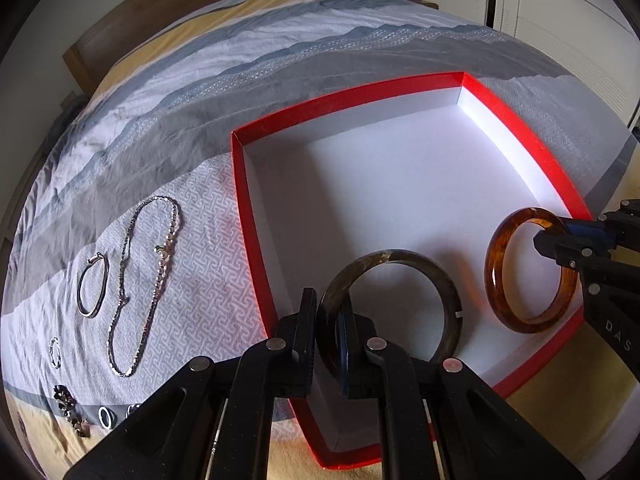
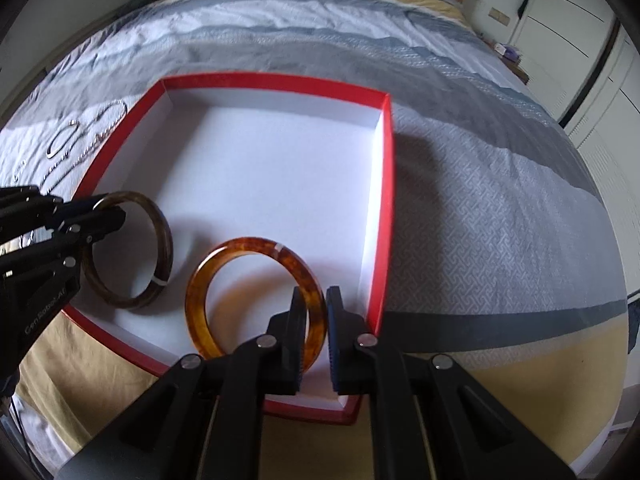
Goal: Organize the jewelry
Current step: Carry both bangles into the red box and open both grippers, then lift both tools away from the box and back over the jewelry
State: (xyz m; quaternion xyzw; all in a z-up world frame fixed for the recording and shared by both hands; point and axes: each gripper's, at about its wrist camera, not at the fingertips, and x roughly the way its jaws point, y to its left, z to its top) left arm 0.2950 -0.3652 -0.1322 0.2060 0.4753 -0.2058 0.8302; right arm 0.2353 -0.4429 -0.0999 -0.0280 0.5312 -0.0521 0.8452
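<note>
My left gripper (image 1: 328, 302) is shut on the rim of a dark brown bangle (image 1: 440, 276), which stands upright low inside the red box (image 1: 344, 94) near its front. My right gripper (image 2: 316, 294) is shut on an amber bangle (image 2: 196, 292), upright over the box's white floor beside the right wall. In the left wrist view, the amber bangle (image 1: 491, 272) and right gripper (image 1: 548, 240) sit to the right. In the right wrist view, the dark bangle (image 2: 164, 240) and left gripper (image 2: 108, 210) sit to the left. I cannot tell whether either bangle touches the floor.
The box (image 2: 280, 80) lies on a bed with a grey, white and yellow cover. Left of it on the cover are a long necklace (image 1: 160, 264), a silver bracelet (image 1: 92, 284), small rings (image 1: 55, 352) and a dark beaded piece (image 1: 70, 408). White wardrobes stand behind.
</note>
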